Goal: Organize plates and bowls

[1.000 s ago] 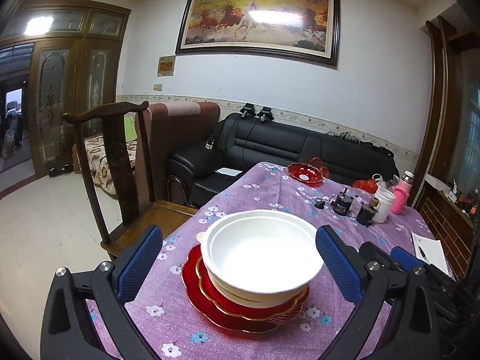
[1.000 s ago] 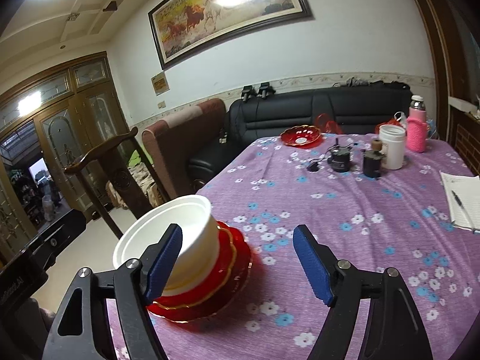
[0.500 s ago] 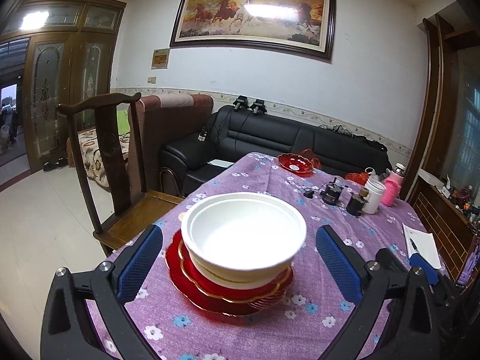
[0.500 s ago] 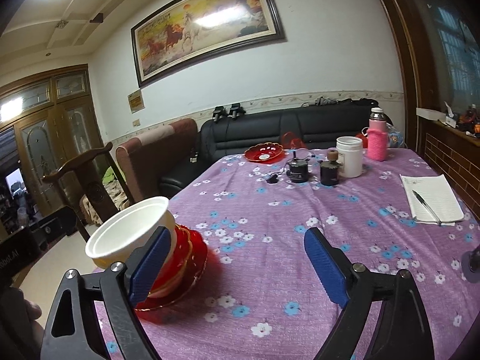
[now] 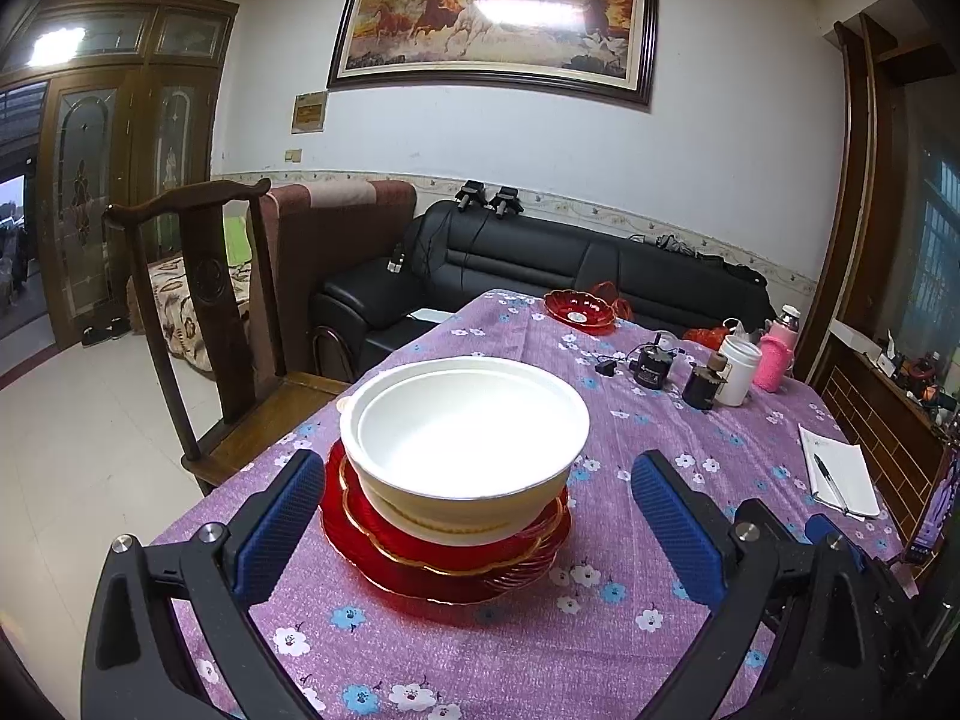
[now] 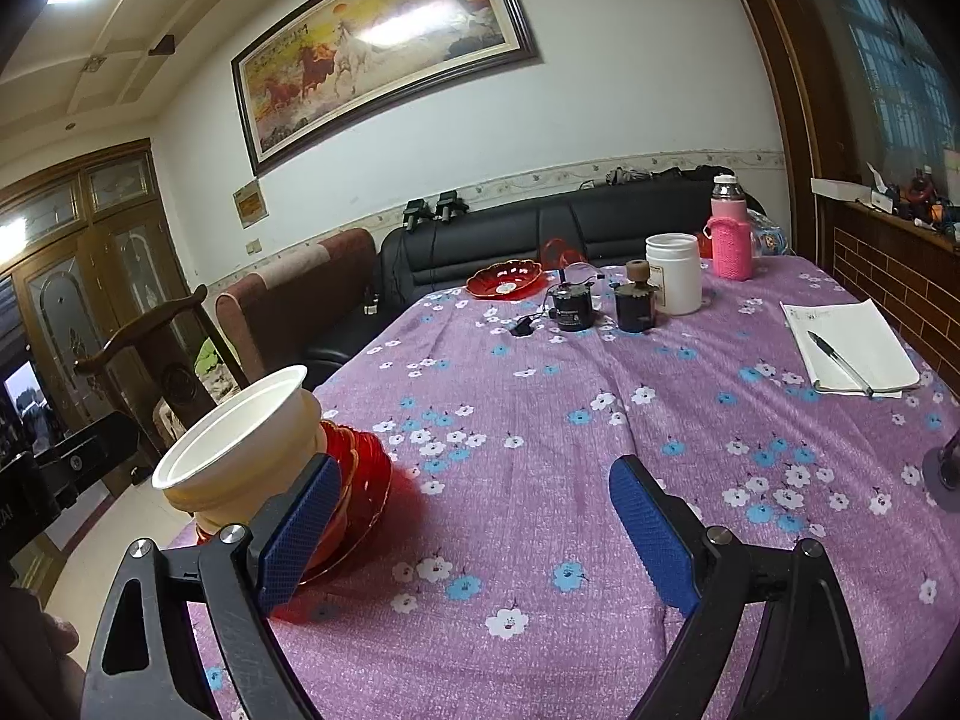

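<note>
Purple flowered cloth covers the table (image 5: 540, 648), with a black sofa and a horse painting bearing Chinese characters, too small to read, on the wall behind. Going left to right: a wooden chair (image 5: 204, 300) stands at the table's left edge; near that edge sits the stack of white bowls (image 5: 465, 444), nested one in another on red plates (image 5: 444, 558); the left gripper (image 5: 474, 534) hangs in front of it, fingers spread wide and holding nothing, the stack seen between them but not touched. Compared with a second ago, both grippers have drawn back and the stack stands alone, which suggests that this pile is finished. The right gripper (image 6: 474, 531) is likewise spread and empty, over bare cloth just right of the stack. Farther right and well apart, one more red plate (image 6: 504, 279) lies at the far end, probably the last piece to bring over. Beside it stand small black devices, a white jar (image 6: 673, 281) whose label is illegible, a pink bottle (image 6: 729, 228), and a notebook (image 6: 846, 345) with a pen on it.
</note>
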### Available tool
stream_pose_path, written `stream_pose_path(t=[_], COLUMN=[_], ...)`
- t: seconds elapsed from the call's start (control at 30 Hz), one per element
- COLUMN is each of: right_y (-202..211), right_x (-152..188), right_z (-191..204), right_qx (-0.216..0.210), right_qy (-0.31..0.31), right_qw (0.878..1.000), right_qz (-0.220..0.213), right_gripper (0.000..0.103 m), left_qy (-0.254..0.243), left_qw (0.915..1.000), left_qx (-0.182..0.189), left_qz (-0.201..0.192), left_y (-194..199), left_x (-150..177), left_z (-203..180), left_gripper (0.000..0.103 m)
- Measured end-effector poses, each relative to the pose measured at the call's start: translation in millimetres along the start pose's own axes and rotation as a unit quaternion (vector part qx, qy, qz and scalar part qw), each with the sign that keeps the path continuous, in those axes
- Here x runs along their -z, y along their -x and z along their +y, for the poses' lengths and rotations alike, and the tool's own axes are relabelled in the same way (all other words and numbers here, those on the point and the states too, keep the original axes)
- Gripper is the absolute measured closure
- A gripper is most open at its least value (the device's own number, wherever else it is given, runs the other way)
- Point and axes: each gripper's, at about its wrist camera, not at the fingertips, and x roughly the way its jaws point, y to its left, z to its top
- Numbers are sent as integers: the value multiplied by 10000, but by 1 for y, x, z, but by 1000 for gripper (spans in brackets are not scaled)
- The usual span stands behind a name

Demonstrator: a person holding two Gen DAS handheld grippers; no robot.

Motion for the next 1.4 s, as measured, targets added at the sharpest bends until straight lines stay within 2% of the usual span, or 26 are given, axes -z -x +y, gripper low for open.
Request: stream_pose_path(t=[0.53,0.9,1.4], right_y=[-2,1,6], right_x=[12,21,37], right_z=[14,30,54], right_qx=[39,54,25], right_qy=[297,546,875], right_qw=[9995,9984,9958], right_qz=[110,145,264], right_gripper=[9,9,9], left_qy=[41,41,85], left_qw=[9999,9996,9993], left_qx=[-113,-287,-355], left_qz=[102,-28,86], left_y=[-1,5,7], left_x=[6,14,28], left_z=[12,22,36], left_gripper=[1,1,1])
